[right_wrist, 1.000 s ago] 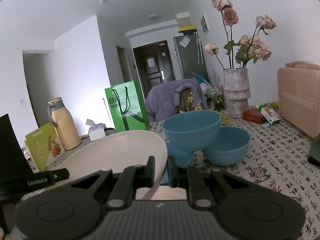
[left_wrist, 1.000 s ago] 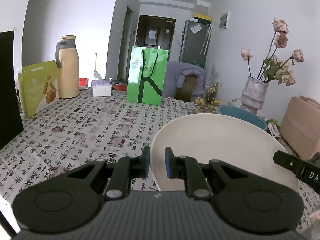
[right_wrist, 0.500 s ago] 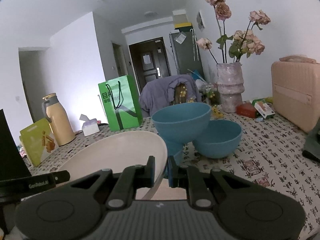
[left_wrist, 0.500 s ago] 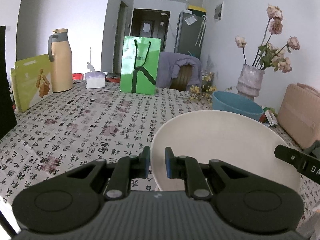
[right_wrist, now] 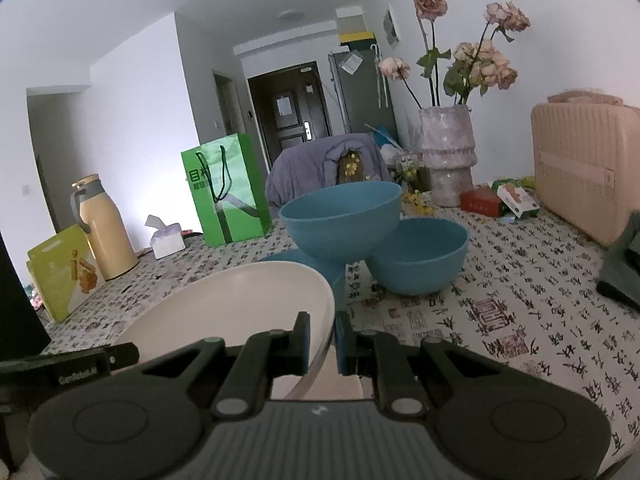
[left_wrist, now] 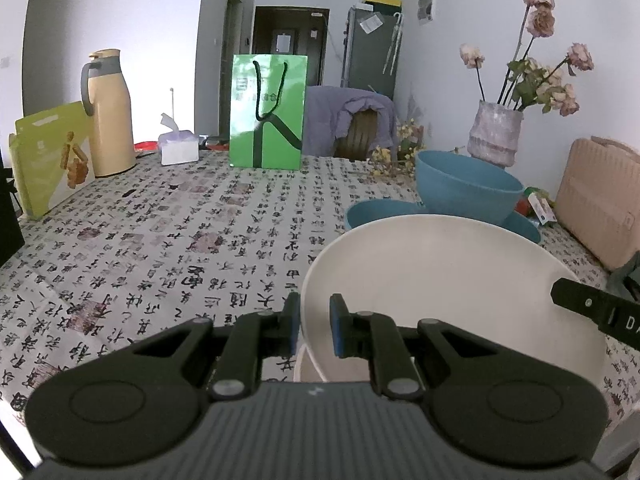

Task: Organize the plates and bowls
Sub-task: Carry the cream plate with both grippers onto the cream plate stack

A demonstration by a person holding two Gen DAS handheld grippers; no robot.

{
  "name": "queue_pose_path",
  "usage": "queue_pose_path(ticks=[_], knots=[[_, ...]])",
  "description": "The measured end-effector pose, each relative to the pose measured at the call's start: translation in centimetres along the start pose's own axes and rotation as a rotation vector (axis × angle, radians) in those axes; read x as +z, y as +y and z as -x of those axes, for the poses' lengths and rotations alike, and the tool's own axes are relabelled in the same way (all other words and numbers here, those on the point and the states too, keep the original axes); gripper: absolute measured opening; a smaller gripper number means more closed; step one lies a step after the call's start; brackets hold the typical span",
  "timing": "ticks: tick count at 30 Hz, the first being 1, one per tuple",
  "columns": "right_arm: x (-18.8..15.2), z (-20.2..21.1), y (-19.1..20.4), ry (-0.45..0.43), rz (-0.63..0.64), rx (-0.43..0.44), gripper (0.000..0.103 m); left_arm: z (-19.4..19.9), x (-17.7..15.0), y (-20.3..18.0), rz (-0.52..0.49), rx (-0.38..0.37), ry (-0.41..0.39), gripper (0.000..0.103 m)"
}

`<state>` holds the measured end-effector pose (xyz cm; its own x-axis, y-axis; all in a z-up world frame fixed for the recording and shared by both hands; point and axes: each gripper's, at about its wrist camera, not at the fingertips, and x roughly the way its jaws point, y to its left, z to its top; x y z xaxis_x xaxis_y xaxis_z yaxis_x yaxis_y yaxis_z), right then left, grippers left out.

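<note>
Jaws on both grippers are nearly closed, each pinching the rim of one cream plate (left_wrist: 452,280). Left gripper (left_wrist: 314,326) has the plate's left rim between its blue pads; right gripper (right_wrist: 322,338) clamps the opposite rim. Plate is carried between the two, tilted, its concave face toward the left camera. Beneath its near edge a second pale rim (left_wrist: 306,366) shows, perhaps another plate; too little is visible to be sure.

Progress, as I judge it: mid-task. Three blue bowls cluster just beyond the plate, loosely heaped, not nested. Top bowl (right_wrist: 342,220) sits tilted across the two lower ones; right bowl (right_wrist: 420,254) stands on the table (left_wrist: 160,240); third bowl (left_wrist: 376,212) is mostly hidden behind the plate. Left to do: set the plate down, likely on the pale piece below, then nest the bowls into a proper stack.

Materials and shapes:
- Plate: wide, shallow, smooth matte cream, thin rim, looks like ceramic or melamine.
- Bowls: deep, round, matte teal, uniform; probably plastic or similar.
- Table cover: pale cloth printed with black calligraphy and reddish seals, flat, slightly creased.
- Far off: green paper bag (left_wrist: 266,110), tan jug (left_wrist: 110,112), rough stone-look vase (right_wrist: 446,154) with dried roses.
</note>
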<state>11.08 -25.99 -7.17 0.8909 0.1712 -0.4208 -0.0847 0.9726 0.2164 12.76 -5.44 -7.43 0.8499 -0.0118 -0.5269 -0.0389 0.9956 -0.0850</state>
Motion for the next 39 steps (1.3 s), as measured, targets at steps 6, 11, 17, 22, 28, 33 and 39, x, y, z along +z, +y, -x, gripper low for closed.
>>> queue_pose_path(ticks=[6,11,17,22,28,33,39], knots=[[-0.7,-0.6,-0.2,0.020,0.015,-0.006,0.013,-0.7,-0.5,-0.2,-0.003,0.007,0.011,0.015],[-1.3,-1.4,-0.3,0.047,0.019,-0.011,0.013,-1.3,-1.1,-0.3,-0.004,0.015,0.026,0.015],[-1.9,-1.8,-0.6,0.057,0.027,-0.023,0.013,-1.9,-1.8,-0.5,-0.009,0.017,0.040,0.015],[-2.4,-2.3,-0.7,0.064,0.039,-0.030,0.013,-2.7,-2.4,-0.7,-0.016,0.025,0.053,0.015],[-3.3,-3.3,-0.4,0.058,0.094,-0.056,0.013,-3.4,-2.7,-0.8,-0.030,0.042,0.061,0.015],[-3.9,-3.8,0.2,0.053,0.147,-0.080,0.013,-3.9,-2.9,-0.9,-0.037,0.051,0.061,0.015],[-4.7,-4.1,0.8,0.045,0.220,-0.111,0.013,-4.3,-3.4,-1.2,-0.058,0.067,0.066,0.015]])
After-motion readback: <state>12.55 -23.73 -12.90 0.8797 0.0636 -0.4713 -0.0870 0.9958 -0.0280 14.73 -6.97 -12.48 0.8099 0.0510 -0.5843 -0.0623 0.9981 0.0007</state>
